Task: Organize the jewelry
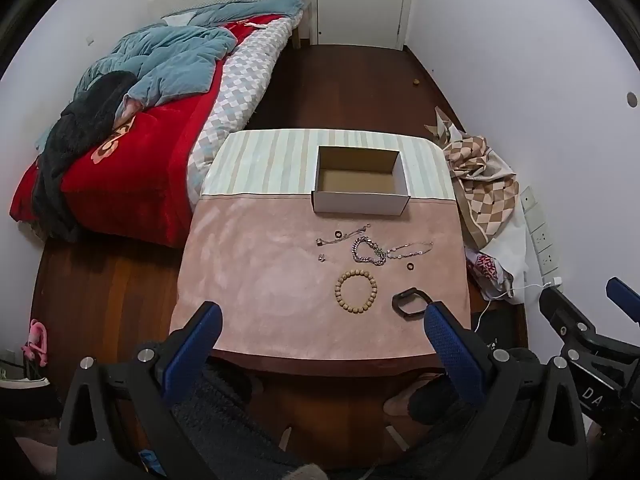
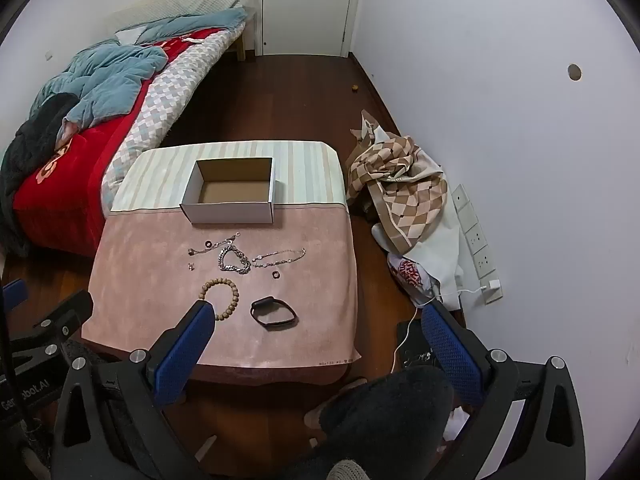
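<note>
Left hand-held gripper (image 1: 322, 322) and right hand-held gripper (image 2: 316, 322) both released, hovering near table (image 2: 120, 312), cardboard box (image 2: 230, 210) far side, nothing inside, jewelry (image 2: 234, 262) lying outside it.

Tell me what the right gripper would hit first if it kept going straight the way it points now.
Probably the pink tablecloth near the black wristband. The open right gripper is empty and aims down at that near part of the table; depth is unclear, so it could touch the wristband itself first.

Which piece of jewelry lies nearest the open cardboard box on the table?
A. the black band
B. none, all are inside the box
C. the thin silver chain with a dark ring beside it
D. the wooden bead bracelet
C: the thin silver chain lies just in front of the cardboard box, which holds nothing; the wooden bead bracelet and black band lie farther from it.
</note>
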A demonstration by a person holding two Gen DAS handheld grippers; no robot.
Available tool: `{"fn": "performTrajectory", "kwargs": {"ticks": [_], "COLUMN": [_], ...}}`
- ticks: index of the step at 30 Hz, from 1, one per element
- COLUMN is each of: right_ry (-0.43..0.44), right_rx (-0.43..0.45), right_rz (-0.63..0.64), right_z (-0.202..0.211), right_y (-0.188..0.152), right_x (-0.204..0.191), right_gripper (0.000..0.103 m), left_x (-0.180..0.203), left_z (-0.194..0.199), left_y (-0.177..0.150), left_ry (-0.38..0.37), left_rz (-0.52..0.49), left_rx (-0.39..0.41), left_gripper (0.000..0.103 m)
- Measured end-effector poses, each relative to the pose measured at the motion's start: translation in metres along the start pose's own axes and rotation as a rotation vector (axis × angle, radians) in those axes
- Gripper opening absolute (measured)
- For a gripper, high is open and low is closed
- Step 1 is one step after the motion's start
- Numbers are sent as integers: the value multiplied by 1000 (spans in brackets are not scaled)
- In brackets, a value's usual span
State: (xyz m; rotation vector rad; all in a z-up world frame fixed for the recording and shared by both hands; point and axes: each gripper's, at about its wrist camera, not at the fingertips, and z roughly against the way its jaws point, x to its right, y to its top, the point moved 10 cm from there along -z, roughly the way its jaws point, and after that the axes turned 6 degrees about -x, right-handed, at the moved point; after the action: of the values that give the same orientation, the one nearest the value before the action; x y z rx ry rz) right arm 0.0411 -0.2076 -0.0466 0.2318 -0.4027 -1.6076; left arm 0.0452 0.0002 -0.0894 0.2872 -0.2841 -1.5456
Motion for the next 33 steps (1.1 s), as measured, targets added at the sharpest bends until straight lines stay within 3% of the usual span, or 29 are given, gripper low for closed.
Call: {"fn": "performTrajectory", "kwargs": {"ticks": [33], "right_ry": [-13], "right_rx": [13], "right_rz": [-7], "right_z": [8], "right_y": [1], "right_x": [-1], "right_gripper": [103], "left_x": [-5], "left_z": [8], "left_y": [3], "left_ry": [0], "left_rz": [-1], "left_rx": [27], "left_gripper": [103]}}
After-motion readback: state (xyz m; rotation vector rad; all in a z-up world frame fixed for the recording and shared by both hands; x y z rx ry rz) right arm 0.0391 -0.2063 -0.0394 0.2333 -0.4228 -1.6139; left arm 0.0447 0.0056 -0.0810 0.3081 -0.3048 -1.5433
